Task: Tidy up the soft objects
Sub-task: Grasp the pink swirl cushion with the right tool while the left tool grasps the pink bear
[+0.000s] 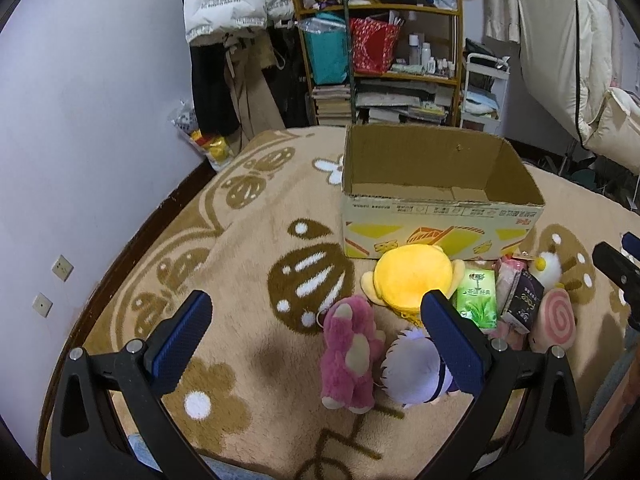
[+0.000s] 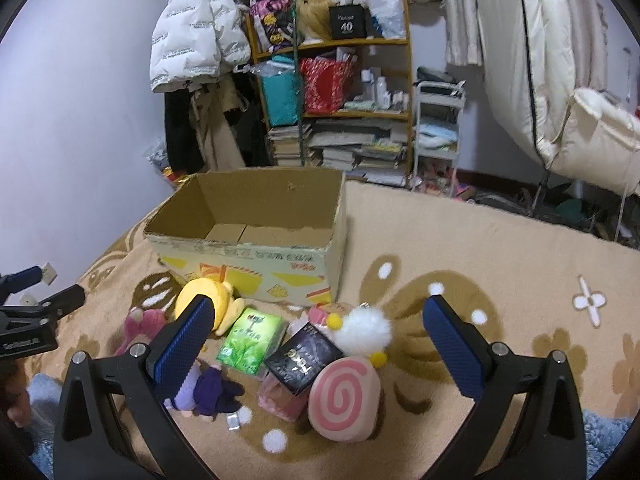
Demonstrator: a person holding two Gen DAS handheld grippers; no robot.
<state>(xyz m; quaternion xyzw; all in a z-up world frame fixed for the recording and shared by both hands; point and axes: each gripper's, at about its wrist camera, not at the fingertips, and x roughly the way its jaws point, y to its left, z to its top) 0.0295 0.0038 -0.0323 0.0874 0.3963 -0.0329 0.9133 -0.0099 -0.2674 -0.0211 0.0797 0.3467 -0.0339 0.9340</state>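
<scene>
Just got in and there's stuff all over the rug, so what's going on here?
Someone holding a gripper in each hand is about to tidy soft toys into the cardboard box, which looks empty. Both the left gripper and the right gripper are open and hold nothing. The pile lies on the rug in front of the box: a yellow plush, a pink bear, a purple-haired doll, a white fluffy toy, a pink swirl cushion and a green tissue pack.
</scene>
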